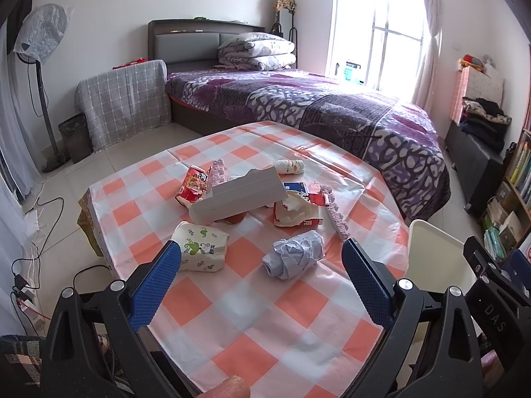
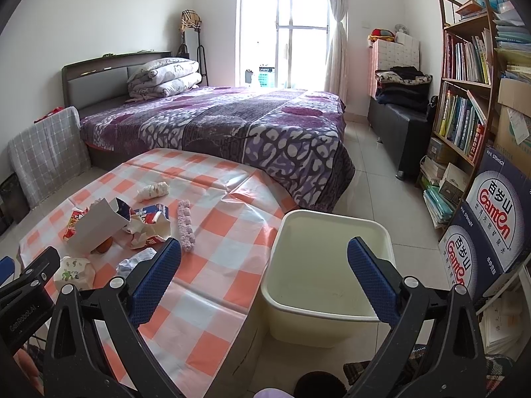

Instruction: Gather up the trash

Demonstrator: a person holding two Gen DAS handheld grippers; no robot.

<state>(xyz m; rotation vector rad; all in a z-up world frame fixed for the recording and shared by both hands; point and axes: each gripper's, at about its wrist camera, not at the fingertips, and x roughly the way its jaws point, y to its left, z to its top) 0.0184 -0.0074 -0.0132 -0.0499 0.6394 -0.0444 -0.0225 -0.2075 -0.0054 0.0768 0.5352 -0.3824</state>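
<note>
Holding both grippers spread, empty: left gripper (image 1: 261,255) over crumpled paper (image 1: 293,256), right gripper (image 2: 264,255) above bin (image 2: 332,318). Brown item under grey box (image 1: 239,199), we can't ID.

Left wrist view: looks forward and down over the near edge of the checked table (image 1: 252,325), facing the bed (image 1: 332,112) and window (image 1: 375,23). Left gripper (image 1: 262,255) fingers frame the lower half of the frame, spread wide. Trash pile sits centre frame, near. Cream bin (image 1: 431,242) shows only as a rim at right edge.

Right wrist view: same heading, set further right. Right gripper (image 2: 265,252) frames the cream bin (image 2: 332,232), lower centre, close. Table (image 2: 212,265) fills lower left; bookshelf (image 2: 464,99) at right edge.

Shared: table, trash pile, bin, bed, window. Each view catches the other gripper's body at its edge.
</note>
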